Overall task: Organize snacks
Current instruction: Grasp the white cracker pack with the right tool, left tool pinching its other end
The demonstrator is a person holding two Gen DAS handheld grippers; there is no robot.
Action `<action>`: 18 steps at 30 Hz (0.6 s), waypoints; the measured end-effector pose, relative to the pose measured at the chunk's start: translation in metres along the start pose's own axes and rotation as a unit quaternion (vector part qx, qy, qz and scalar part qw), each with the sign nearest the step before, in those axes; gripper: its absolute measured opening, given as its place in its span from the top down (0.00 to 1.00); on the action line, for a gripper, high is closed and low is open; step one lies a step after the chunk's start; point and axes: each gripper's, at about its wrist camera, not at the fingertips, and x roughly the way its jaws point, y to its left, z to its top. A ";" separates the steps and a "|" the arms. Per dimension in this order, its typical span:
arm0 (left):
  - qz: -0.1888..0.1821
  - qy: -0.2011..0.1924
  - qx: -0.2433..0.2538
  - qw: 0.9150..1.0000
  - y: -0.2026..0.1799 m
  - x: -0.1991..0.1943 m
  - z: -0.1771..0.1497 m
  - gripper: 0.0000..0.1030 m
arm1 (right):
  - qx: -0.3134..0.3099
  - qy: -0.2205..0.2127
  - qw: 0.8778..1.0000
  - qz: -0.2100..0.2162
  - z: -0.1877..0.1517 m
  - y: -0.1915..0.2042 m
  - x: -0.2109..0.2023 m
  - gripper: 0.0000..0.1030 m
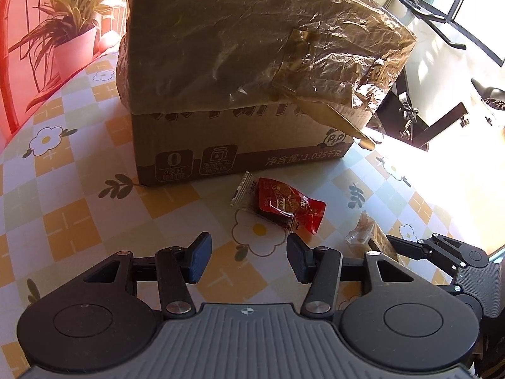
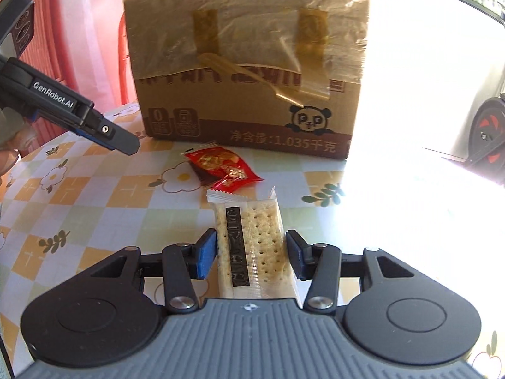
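Note:
A red snack packet (image 1: 284, 203) lies on the flowered tablecloth in front of a cardboard box (image 1: 240, 101). My left gripper (image 1: 249, 260) is open and empty, just short of the packet. In the right wrist view my right gripper (image 2: 251, 252) is shut on a clear-wrapped cracker packet (image 2: 255, 246), which sits between its pads near the table. The red packet (image 2: 221, 169) lies just beyond it, before the box (image 2: 249, 72). The cracker packet (image 1: 363, 235) and right gripper (image 1: 407, 248) show at the right of the left wrist view. The left gripper (image 2: 123, 142) shows at left.
The box's flap is covered in taped, crinkled plastic (image 1: 315, 47). A potted plant (image 1: 72, 31) and a red chair back (image 1: 12, 63) stand at the far left. The table edge (image 1: 394, 145) runs at the right, with dark furniture beyond.

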 end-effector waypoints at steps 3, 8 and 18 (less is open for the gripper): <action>-0.004 0.003 0.004 1.000 -0.004 0.006 0.001 0.47 | 0.021 -0.003 1.000 -0.007 0.000 -0.005 0.005 0.52; -0.009 0.011 0.008 1.000 -0.008 0.014 0.000 0.47 | -0.016 0.001 0.999 0.048 0.004 0.011 0.008 0.52; -0.081 0.056 0.019 0.995 -0.031 0.044 -0.008 0.48 | -0.086 0.028 0.996 0.023 0.004 0.044 0.000 0.32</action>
